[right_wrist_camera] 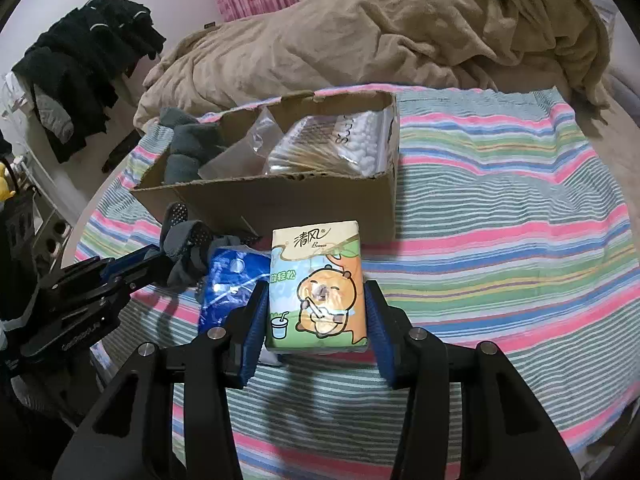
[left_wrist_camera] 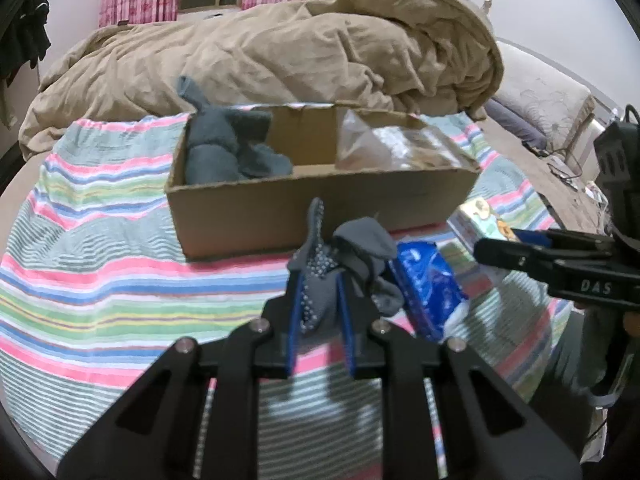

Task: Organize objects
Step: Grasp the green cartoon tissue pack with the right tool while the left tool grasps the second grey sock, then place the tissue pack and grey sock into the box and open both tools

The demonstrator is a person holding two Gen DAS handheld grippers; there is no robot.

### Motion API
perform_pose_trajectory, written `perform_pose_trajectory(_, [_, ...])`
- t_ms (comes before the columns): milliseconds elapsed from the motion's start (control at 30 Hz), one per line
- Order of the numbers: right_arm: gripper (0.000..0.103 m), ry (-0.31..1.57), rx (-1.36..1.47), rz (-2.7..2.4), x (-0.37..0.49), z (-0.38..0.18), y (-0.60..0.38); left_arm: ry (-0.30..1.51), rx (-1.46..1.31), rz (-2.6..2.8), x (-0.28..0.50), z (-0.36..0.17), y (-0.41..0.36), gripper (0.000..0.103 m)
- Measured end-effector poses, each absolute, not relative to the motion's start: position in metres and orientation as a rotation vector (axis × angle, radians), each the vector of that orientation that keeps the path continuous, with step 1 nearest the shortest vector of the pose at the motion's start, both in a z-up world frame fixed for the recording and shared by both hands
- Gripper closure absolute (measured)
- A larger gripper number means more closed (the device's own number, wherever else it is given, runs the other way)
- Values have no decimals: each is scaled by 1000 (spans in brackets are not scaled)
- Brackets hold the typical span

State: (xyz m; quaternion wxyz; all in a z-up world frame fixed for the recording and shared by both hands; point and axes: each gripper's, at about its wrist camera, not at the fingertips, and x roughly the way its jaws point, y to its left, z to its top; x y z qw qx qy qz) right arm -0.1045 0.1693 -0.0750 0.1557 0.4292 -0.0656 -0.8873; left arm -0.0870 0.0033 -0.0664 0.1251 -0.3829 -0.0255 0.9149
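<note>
The left gripper (left_wrist_camera: pixel 318 280) has its blue pads nearly together, clamped on a grey sock (left_wrist_camera: pixel 320 292) with grip dots; the sock's loose end sticks up past the fingertips, and a second grey fold bunches just to their right; just beyond and to the right of it lies a blue pack (left_wrist_camera: pixel 428 288) on the striped sheet (left_wrist_camera: pixel 100 280); straight ahead stands an open cardboard box (left_wrist_camera: pixel 280 208), with more grey socks (left_wrist_camera: pixel 228 152) in its left end and clear bags (left_wrist_camera: pixel 392 144) in its right end.

The right gripper (right_wrist_camera: pixel 316 300) is opened to the width of a tissue pack (right_wrist_camera: pixel 316 288) printed with an orange cartoon animal, and its pads press the pack's two sides; the pack stands tilted between the fingers, its top toward the box (right_wrist_camera: pixel 300 200); the blue pack (right_wrist_camera: pixel 228 284) sits just left of the fingers, and further left the left gripper (right_wrist_camera: pixel 160 264) comes in with its sock (right_wrist_camera: pixel 188 248); ahead, a bag of cotton swabs (right_wrist_camera: pixel 336 144) fills the box's near end; a tan duvet (right_wrist_camera: pixel 360 32) is heaped behind the box.
</note>
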Motion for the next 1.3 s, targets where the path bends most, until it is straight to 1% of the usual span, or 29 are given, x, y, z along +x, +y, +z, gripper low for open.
perform_pose_trajectory(200, [54,-186,1202,-2548,-100,-67,169,-62,-1121,2632,-86,-68,8,86])
perform_pose_trajectory(267, [54,-186,1199,-2549,-100,-66,169,-56,-1169,2581,-91,-75,11,81])
perform_pose_trajectory(300, [54,-186,1198,-2550,-100,-65,169,-44,-1224,2536,-97,-83,15,75])
perform_pose_trajectory(400, [54,-185,1201,-2549,-100,-65,169,-53,-1253,2520,-101,-94,15,74])
perform_pose_trajectory(467, [54,-186,1199,-2551,-99,-63,170,-85,-1222,2532,-98,-90,12,77])
perform_pose_trajectory(500, [54,-186,1196,-2553,-99,-62,170,-86,-1212,2539,-97,-88,11,83])
perform_pose_trajectory(600, [54,-187,1186,-2559,-98,-59,172,-92,-1182,2576,-92,-79,8,86])
perform_pose_trajectory(800, [54,-185,1151,-2561,-95,-50,170,-129,-1107,2620,-79,-46,-1,86])
perform_pose_trajectory(1100, [54,-167,1057,-2565,-100,-21,162,-172,-956,2690,-70,12,-16,86])
perform_pose_trajectory(1300, [54,-146,987,-2573,-109,-1,154,-188,-892,2733,-79,32,-23,86])
